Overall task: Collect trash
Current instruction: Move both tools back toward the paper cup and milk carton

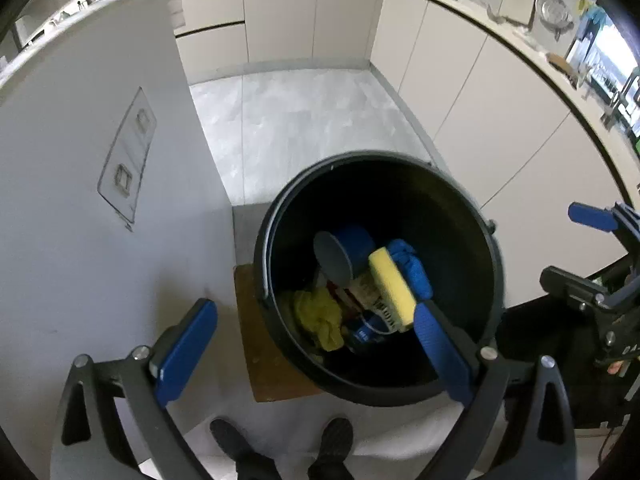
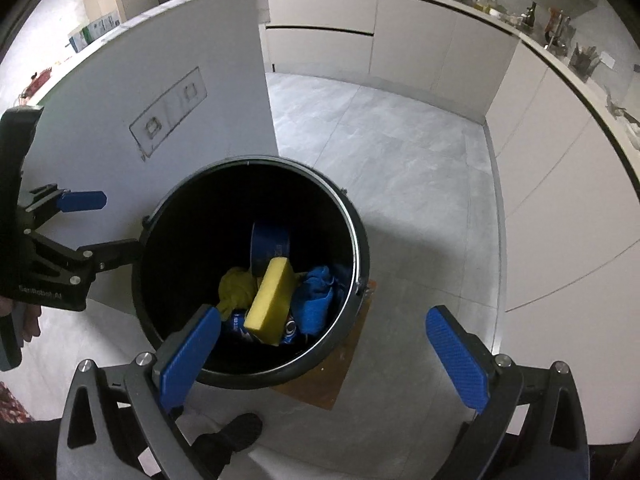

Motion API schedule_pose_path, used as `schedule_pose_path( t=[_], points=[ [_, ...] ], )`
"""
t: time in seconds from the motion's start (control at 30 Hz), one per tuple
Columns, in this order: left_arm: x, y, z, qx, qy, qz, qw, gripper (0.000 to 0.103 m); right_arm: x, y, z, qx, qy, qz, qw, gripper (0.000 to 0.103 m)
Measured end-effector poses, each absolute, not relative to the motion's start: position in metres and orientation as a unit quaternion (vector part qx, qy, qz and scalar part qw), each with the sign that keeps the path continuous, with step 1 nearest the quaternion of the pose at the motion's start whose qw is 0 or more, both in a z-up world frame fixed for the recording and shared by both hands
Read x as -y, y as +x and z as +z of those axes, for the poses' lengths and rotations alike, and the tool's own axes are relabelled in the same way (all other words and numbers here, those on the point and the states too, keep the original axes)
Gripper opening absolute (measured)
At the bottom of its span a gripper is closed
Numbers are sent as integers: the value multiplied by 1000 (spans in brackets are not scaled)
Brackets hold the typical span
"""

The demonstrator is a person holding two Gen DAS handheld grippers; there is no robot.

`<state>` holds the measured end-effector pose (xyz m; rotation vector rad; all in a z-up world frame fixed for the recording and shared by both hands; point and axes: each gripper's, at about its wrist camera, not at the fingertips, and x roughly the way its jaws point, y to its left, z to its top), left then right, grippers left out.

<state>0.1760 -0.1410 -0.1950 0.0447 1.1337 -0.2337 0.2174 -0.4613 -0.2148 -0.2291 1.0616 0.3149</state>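
- The bin (image 1: 496, 280), black and round, stands on a brown board (image 1: 264, 360) on the grey floor (image 1: 304, 120), just beside a white panel (image 1: 100, 100).
- In the right wrist view the bin (image 2: 360, 248) shows the same load, with the board (image 2: 340, 376) sticking out under its near edge.
- The trash lies at the bottom of the bin: a yellow sponge (image 1: 392, 288) leans across the top of the heap, one end up.
- Behind the sponge lies a blue can (image 1: 344, 252) on its side, grey end facing the left camera.
- A blue cloth (image 1: 412, 268) is bunched just beside the sponge, touching it.
- A yellow rag (image 1: 320, 316) is crumpled on the other side, near the bin wall.
- From the right wrist the sponge (image 2: 272, 300) sits between the rag (image 2: 236, 292) and the cloth (image 2: 316, 300), with the can (image 2: 270, 248) behind.
- More wrappers with blue print lie under the sponge; what they are is unclear.
- The left claw (image 1: 316, 356) hangs over the bin's near rim, spread wide, nothing between its blue pads.
- The right claw (image 2: 324, 364) hangs over the rim too, spread wide and holding nothing.
- Each claw shows at the edge of the other's view, one either side of the bin.
- The person's dark shoes (image 1: 280, 440) stand on the floor just below the bin.
- White cabinets (image 1: 440, 80) line the far walls under a cluttered surface (image 1: 520, 28).
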Motion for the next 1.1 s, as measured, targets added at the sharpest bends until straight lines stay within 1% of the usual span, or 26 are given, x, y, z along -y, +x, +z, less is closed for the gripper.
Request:
schedule_pose_path(
  t=[0.27, 0.6, 0.87, 1.1],
  points=[
    [134, 163, -151, -499, 15, -108, 859, 99, 458, 199, -176, -469, -105, 141, 866, 103],
    [120, 142, -110, -463, -5, -112, 879, 99, 447, 181, -126, -430, -94, 142, 887, 103],
    [76, 132, -65, -424, -32, -81, 902, 100, 408, 176, -76, -382, -82, 162, 906, 103],
    [31, 125, -45, -396, -47, -48, 916, 100, 355, 180, -46, -348, -86, 188, 914, 103]
  ],
)
